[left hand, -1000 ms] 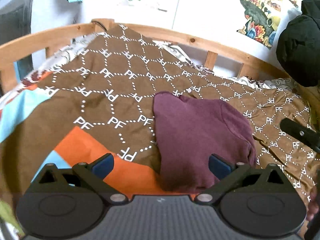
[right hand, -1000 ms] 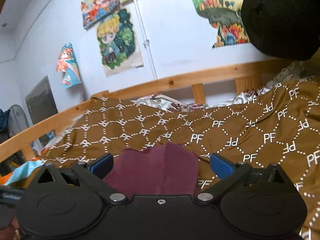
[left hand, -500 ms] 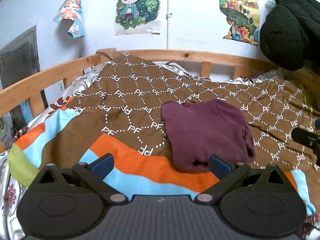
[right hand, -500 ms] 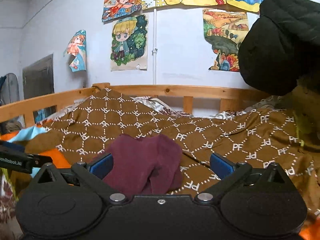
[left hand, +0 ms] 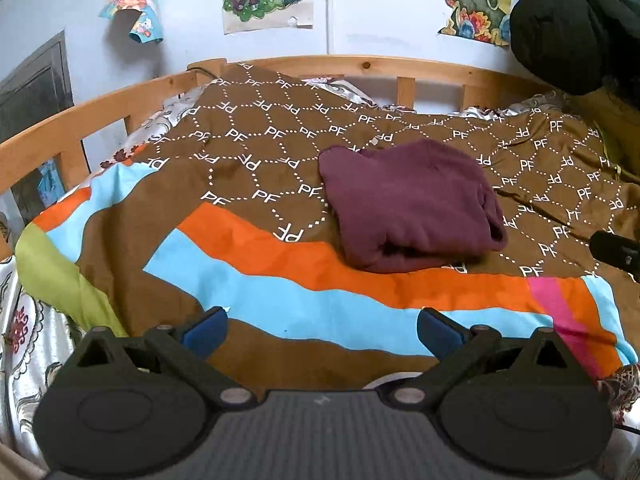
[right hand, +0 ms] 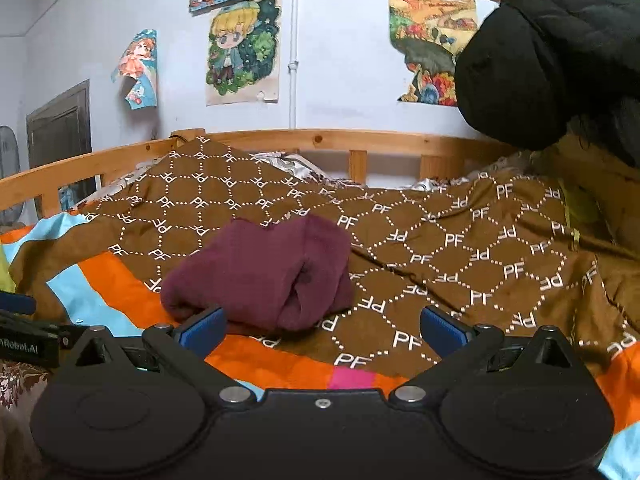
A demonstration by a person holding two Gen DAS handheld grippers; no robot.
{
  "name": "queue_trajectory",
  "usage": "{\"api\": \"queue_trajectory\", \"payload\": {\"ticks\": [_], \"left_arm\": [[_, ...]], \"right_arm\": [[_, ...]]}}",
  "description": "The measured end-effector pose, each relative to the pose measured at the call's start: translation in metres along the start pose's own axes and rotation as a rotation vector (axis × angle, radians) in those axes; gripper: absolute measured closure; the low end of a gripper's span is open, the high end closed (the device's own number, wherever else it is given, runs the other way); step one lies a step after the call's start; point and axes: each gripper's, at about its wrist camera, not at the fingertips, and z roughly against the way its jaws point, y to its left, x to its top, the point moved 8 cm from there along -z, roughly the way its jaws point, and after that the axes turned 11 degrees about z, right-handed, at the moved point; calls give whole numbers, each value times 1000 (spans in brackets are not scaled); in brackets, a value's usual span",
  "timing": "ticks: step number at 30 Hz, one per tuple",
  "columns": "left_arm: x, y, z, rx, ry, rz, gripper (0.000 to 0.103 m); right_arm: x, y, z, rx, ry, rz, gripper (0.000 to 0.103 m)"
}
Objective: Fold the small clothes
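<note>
A maroon garment (left hand: 408,204) lies folded in a compact bundle on the brown patterned bedspread (left hand: 256,160); it also shows in the right wrist view (right hand: 264,276). My left gripper (left hand: 322,332) is open and empty, held back from the bundle over the striped front edge of the spread. My right gripper (right hand: 322,326) is open and empty, just short of the bundle's near edge. The right gripper's tip shows at the right edge of the left wrist view (left hand: 616,248). Part of the left gripper shows at the left edge of the right wrist view (right hand: 24,336).
A wooden bed rail (left hand: 360,66) runs around the far side and left (right hand: 80,168). A black jacket (right hand: 560,60) hangs at the upper right. Posters (right hand: 244,48) cover the wall. A floral sheet (left hand: 24,340) hangs below the spread at the left.
Both grippers have pulled back and away from the folded garment, so more of the bed's striped front edge shows. The garment lies still on the spread.
</note>
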Motion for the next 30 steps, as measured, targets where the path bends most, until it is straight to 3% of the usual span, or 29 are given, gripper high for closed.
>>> {"api": "queue_trajectory", "payload": {"ticks": [30], "left_arm": [[1, 3, -4, 2, -1, 1, 1]], "right_arm": [[-4, -7, -4, -7, 7, -41, 1]]}}
